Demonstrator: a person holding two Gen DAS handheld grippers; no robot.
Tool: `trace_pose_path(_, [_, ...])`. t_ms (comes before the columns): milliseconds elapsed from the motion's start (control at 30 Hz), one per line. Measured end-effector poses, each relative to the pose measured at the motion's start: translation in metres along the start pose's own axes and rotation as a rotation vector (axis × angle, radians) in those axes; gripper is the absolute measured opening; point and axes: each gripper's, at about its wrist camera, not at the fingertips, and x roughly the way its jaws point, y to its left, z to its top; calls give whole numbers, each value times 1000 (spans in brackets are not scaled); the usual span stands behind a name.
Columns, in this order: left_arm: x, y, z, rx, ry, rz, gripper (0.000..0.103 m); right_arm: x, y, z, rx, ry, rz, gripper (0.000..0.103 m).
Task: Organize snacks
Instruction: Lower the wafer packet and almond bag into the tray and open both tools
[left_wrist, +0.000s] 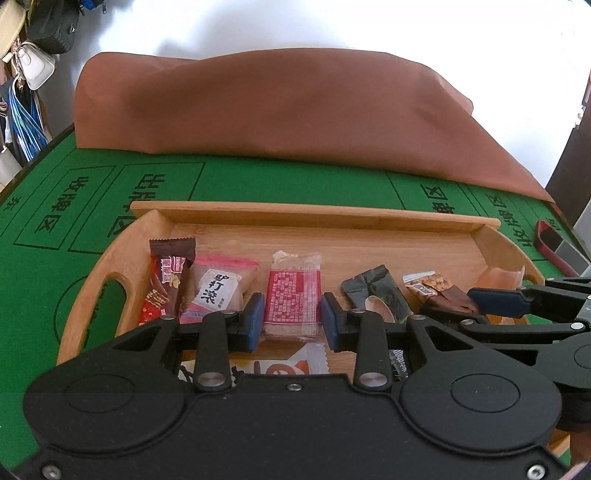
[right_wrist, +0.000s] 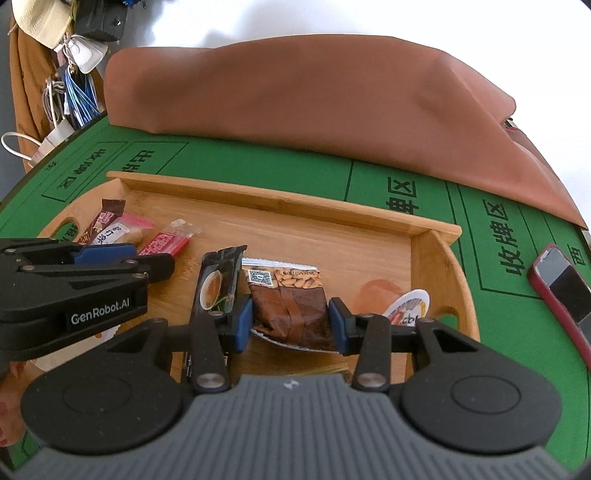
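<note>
A wooden tray (left_wrist: 314, 214) (right_wrist: 277, 201) lies on the green felt table and holds several snacks. My left gripper (left_wrist: 293, 323) (right_wrist: 147, 254) is shut on a red packet in a clear wrapper (left_wrist: 291, 295) (right_wrist: 166, 242), with a blue pad against each side. My right gripper (right_wrist: 291, 325) (left_wrist: 480, 310) is shut on a brown almond packet (right_wrist: 291, 302) (left_wrist: 436, 291) just above the tray floor. A chocolate bar (left_wrist: 168, 280) and a pink-and-white packet (left_wrist: 218, 291) lie at the tray's left. A dark green packet (left_wrist: 376, 295) (right_wrist: 218, 284) lies between the two grippers.
A brown cloth mound (left_wrist: 277, 110) fills the table's far side behind the tray. A phone in a red case (right_wrist: 561, 291) lies on the felt to the right. A round white-lidded cup (right_wrist: 406, 306) sits at the tray's right end. Bags hang at the far left.
</note>
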Motion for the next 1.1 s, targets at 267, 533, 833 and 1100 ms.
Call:
trace_pose_path(267, [4, -1, -2, 8, 1, 4, 32, 3, 2, 0, -9, 3, -5, 48])
trace_pose_path(533, [4, -2, -2, 13, -1, 5, 32, 3, 4, -1, -20, 1, -12, 48])
trace_pose_path(833, [3, -1, -3, 11, -1, 5, 33, 4, 4, -2, -24, -1, -9, 54])
trace_pose_path(1100, [-10, -1, -4, 27, -26, 0, 50, -6, 7, -5, -47, -15, -5, 65])
